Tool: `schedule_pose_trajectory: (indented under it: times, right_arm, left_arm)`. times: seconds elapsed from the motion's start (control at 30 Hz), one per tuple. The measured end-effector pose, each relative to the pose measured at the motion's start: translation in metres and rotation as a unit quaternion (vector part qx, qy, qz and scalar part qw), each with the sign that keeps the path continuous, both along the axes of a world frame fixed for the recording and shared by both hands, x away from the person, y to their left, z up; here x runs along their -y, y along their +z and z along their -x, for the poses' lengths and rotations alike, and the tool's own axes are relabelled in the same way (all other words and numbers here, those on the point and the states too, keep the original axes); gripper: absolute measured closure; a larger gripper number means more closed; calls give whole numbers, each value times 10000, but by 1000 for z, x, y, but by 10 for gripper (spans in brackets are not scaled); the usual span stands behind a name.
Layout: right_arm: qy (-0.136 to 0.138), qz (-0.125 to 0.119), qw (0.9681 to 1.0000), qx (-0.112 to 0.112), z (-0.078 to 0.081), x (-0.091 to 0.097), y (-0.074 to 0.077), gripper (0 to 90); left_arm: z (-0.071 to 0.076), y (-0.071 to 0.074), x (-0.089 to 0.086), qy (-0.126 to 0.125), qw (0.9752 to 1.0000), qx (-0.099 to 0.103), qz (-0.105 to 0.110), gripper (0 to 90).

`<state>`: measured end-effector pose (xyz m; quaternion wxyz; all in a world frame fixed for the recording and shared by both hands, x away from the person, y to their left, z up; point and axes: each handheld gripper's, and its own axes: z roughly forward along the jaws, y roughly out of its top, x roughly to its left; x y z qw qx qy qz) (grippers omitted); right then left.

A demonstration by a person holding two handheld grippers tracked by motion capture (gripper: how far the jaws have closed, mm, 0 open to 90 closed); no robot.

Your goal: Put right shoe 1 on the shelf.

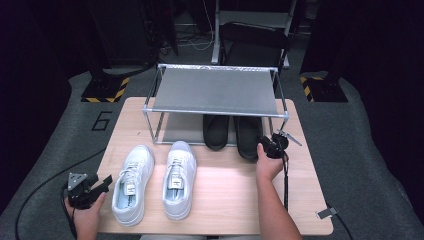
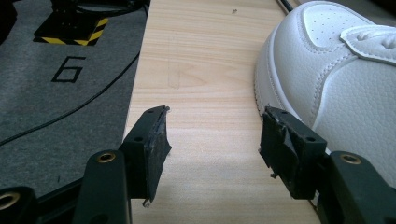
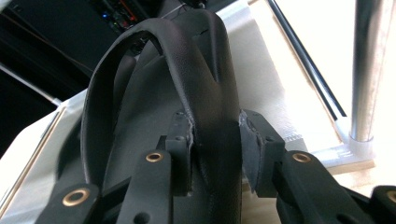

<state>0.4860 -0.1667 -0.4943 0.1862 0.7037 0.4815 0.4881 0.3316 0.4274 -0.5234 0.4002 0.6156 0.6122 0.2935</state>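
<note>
Under the lower tier of the grey metal-framed shoe rack (image 1: 215,90), at twelve o'clock on the pale wooden table (image 1: 220,200) in the high view, two black shoes sit side by side, and the right gripper (image 1: 274,145) meets the heel of the right-hand black shoe (image 1: 248,135), while the left gripper (image 1: 95,187) hovers at eight o'clock beside a pair of white leather sneakers (image 1: 152,180). Along the left gripper view, its jaws stand apart over bare wood with nothing between them, the near white sneaker (image 2: 336,79) at two o'clock. Seen from the right gripper view, both pads (image 3: 180,154) clamp the black shoe's (image 3: 205,93) heel wall.
</note>
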Motion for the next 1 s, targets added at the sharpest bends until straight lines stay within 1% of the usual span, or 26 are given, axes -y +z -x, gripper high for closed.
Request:
schedule_pose_trajectory:
  times: [0.07,0.13,0.17,0.2,0.23,0.33,0.37,0.4,0.43,0.47,0.5,0.53,0.57,0.6,0.63,0.67,0.7,0.73,0.77,0.87,0.97,1.0]
  right_arm:
    - [19,70,10000,12,-3,-1,-4,662]
    - [3,43,10000,51,-5,-4,-6,662]
    - [-9,49,10000,19,-6,-5,-7,662]
    - [-46,20,10000,0,-7,-7,-6,661]
    - [-34,73,10000,7,-9,-8,-6,661]
    - [-57,124,9999,29,-14,-12,-3,662]
    - [-84,97,9999,19,-16,-13,-2,661]
    - [-101,60,9999,36,-17,-14,-1,662]
    - [-107,43,9999,48,-18,-15,0,662]
    - [-131,57,9999,59,-19,-16,1,661]
    - [-126,101,9999,49,-20,-16,0,661]
    - [-123,51,9999,44,-21,-16,0,661]
    - [-128,50,9999,33,-23,-16,-1,660]
    - [-139,55,9999,23,-24,-16,-2,660]
    - [-140,71,9999,29,-25,-16,-3,660]
    - [-167,-1,9998,47,-26,-16,-4,660]
    - [-159,15,9999,49,-26,-15,-5,660]
    - [-155,58,9998,90,-28,-15,-5,660]
    - [-184,47,9998,82,-29,-15,-5,660]
    - [-192,168,9997,64,-32,-16,-5,659]
    - [-289,102,9995,40,-33,-15,-7,659]
    - [-280,149,9995,48,-33,-14,-8,659]
  left_arm:
    - [0,0,0,6,10000,10,2,411]
    - [0,0,0,9,10000,13,6,412]
    - [0,0,0,14,10000,7,12,412]
    - [0,0,0,7,10000,-25,13,412]
    - [0,0,0,-8,10000,-52,3,412]
    - [0,-1,0,9,10000,3,3,412]
    - [0,-1,-1,-9,10000,-41,-7,412]
    - [0,-2,-1,27,10000,18,21,412]
    - [0,-1,-2,5,10000,-38,-10,411]
    - [0,-1,-2,7,10000,-42,0,411]
    - [0,-1,-2,10,10000,-59,1,412]
    - [0,-1,-1,29,10000,-39,57,412]
    - [0,-2,-1,38,10000,39,29,412]
    - [0,-2,-1,53,10000,18,53,412]
    - [1,-1,-1,32,10000,-59,55,412]
    - [0,-1,-2,20,10000,-63,31,412]
    - [1,-1,-2,16,9999,-111,31,412]
    - [1,-1,-2,19,9999,-104,34,411]
    - [0,-2,-2,21,10000,-65,20,412]
    - [0,-2,-2,10,10000,-79,16,411]
    - [1,-2,-1,37,10000,-62,46,411]
    - [1,-2,-2,42,10000,-56,55,412]
